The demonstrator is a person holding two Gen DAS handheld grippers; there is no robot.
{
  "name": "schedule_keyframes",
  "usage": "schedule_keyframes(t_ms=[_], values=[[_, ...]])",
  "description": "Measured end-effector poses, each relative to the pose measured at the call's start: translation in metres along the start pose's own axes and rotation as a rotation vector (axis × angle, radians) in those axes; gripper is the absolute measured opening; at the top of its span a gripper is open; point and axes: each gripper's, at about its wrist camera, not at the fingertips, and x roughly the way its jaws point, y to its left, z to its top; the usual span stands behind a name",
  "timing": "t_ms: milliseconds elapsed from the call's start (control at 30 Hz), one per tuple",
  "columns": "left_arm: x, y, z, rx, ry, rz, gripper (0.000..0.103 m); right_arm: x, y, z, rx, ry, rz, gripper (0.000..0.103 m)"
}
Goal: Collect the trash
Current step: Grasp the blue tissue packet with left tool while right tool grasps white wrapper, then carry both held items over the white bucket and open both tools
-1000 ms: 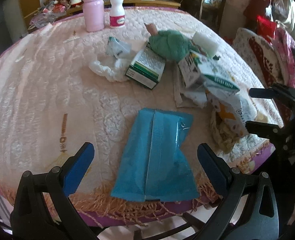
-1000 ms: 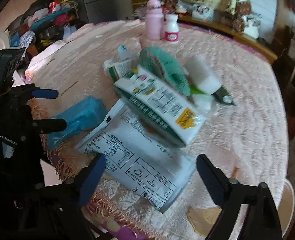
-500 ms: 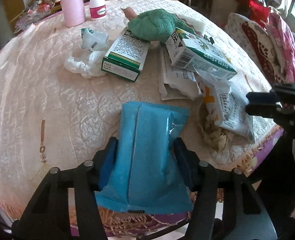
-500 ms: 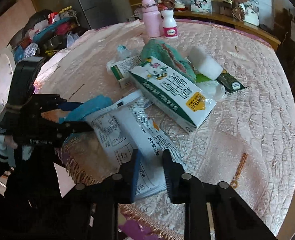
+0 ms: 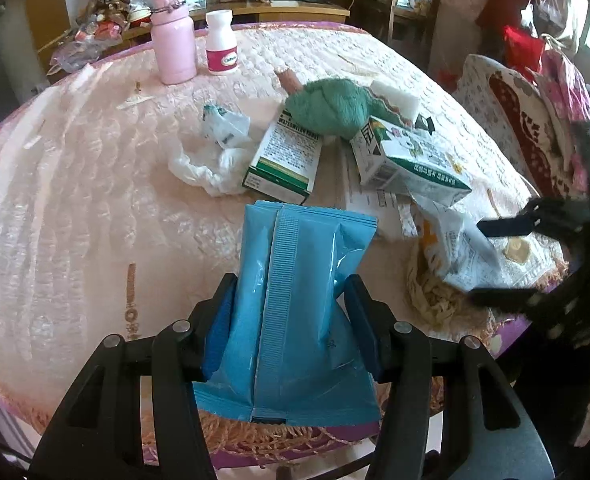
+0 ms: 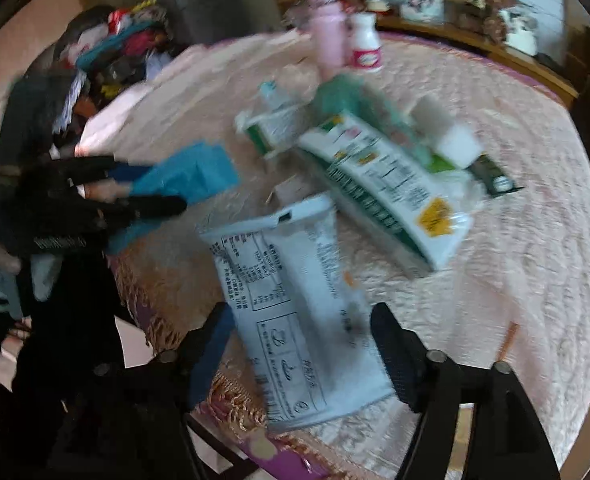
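My left gripper (image 5: 291, 280) is shut on a blue plastic packet (image 5: 303, 272), its pads pressing both long sides at the near table edge. The same packet (image 6: 187, 176) and left gripper (image 6: 151, 188) appear at the left of the right wrist view. A white printed bag (image 6: 287, 288) lies flat at the table's edge between the fingers of my right gripper (image 6: 301, 314). Its jaws are opening and the pads stand just clear of the bag. That view is blurred by motion. In the left wrist view the white bag (image 5: 459, 248) and the right gripper (image 5: 477, 262) are at the far right.
On the pink quilted table cover (image 5: 75, 220) lie a milk carton (image 5: 411, 160), a green-and-white box (image 5: 287, 160), a green cloth (image 5: 331, 104), a crumpled white plastic bag (image 5: 207, 164) and a white sponge (image 5: 395, 98). A pink bottle (image 5: 173, 40) and a white pill bottle (image 5: 221, 44) stand at the back.
My left gripper closed on the blue packet and still holds it. The right gripper closed on the white bag half a second ago, and its jaws now stand apart again.
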Motion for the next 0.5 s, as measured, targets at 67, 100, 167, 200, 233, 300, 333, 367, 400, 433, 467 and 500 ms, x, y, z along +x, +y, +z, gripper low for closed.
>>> schedule_keyframes(t_ms=[67,100,167,200,233,300,333,367,400,433,467,500], values=[[-0.003,0.000,0.002,0.001,-0.008,0.001,0.053,0.007,0.001,-0.002,-0.009,0.007,-0.018,0.060],[-0.005,0.000,0.003,0.002,-0.012,0.002,0.053,0.005,0.001,-0.003,-0.003,-0.006,-0.005,0.055],[-0.010,-0.001,0.004,0.003,-0.022,0.002,0.053,-0.004,0.001,-0.005,0.005,-0.033,0.016,0.049],[-0.011,-0.001,0.005,0.002,-0.027,0.001,0.053,-0.009,0.002,-0.007,-0.003,-0.045,0.014,0.036],[-0.014,-0.002,0.007,0.002,-0.035,-0.001,0.053,-0.014,0.003,-0.008,-0.012,-0.056,0.006,0.016],[-0.017,-0.005,0.010,0.003,-0.048,-0.006,0.052,-0.024,0.002,-0.010,-0.004,-0.073,-0.005,0.016],[-0.019,-0.008,0.013,0.006,-0.058,-0.012,0.052,-0.027,0.000,-0.011,0.001,-0.077,-0.015,0.016],[-0.020,-0.010,0.015,0.008,-0.064,-0.014,0.052,-0.031,-0.002,-0.013,0.009,-0.083,-0.032,0.016],[-0.021,-0.012,0.016,0.009,-0.068,-0.017,0.053,-0.033,-0.004,-0.014,0.017,-0.087,-0.035,0.016],[-0.022,-0.015,0.018,0.011,-0.072,-0.020,0.053,-0.036,-0.006,-0.015,0.027,-0.089,-0.036,0.016],[-0.022,-0.017,0.019,0.012,-0.072,-0.023,0.053,-0.039,-0.008,-0.017,0.039,-0.095,-0.046,0.016],[-0.022,-0.019,0.020,0.013,-0.071,-0.028,0.053,-0.041,-0.009,-0.020,0.045,-0.101,-0.052,0.016]])
